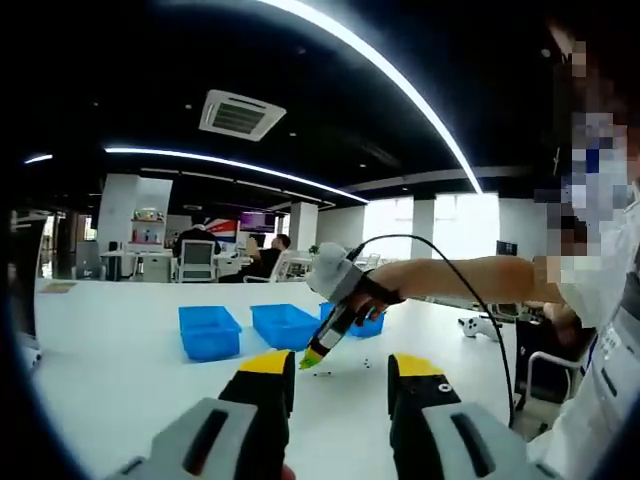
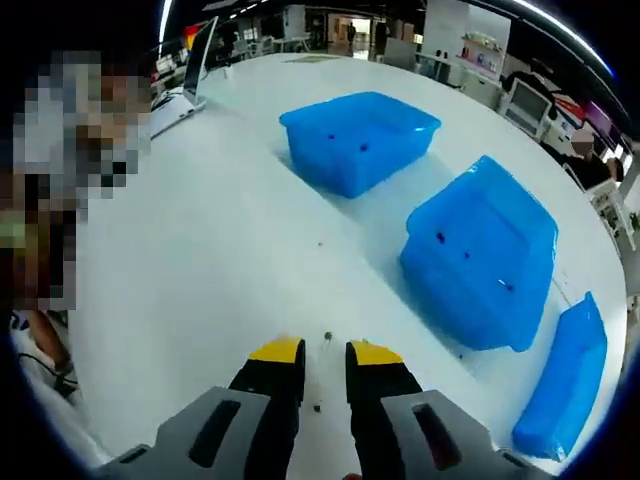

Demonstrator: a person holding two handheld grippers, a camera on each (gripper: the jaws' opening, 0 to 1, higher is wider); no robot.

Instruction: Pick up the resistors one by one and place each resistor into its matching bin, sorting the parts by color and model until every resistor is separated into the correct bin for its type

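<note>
yellow-tipped black jaws of the left gripper (image 1: 342, 366) rise from the bottom of the left gripper view, set wide apart with nothing between them, hovering above the white table (image 1: 110, 360). beyond the jaw tips, the right gripper (image 1: 312, 358) reaches in from the right, held in a person's gloved hand (image 1: 340, 278) with a black cable looping from it; its green-yellow tip points down at the table, just above small dark resistors (image 1: 322, 373) scattered there. whether that tip touches one cannot be told in this view.

landmark: the middle blue bin (image 1: 284, 324). a second blue bin (image 1: 209, 331) sits just beside it on the left side of the view; a third blue bin (image 1: 366, 324) lies on its other side, partly hidden behind the hand. the resistors lie on the table nearer the camera than the middle bin.

in the right gripper view, the right gripper (image 2: 325, 352) shows its jaws at a narrow gap, with no part gripped between the pads. one resistor (image 2: 327, 336) lies on the table (image 2: 200, 260) just ahead of the tips, another (image 2: 318, 407) between the jaws lower down. the middle bin (image 2: 480, 260) holds a few dark specks, as does the far bin (image 2: 360, 140); the near bin (image 2: 565, 385) lies at the view's edge. a further resistor (image 2: 320, 242) lies on the table between the gripper and the far bin.
</note>
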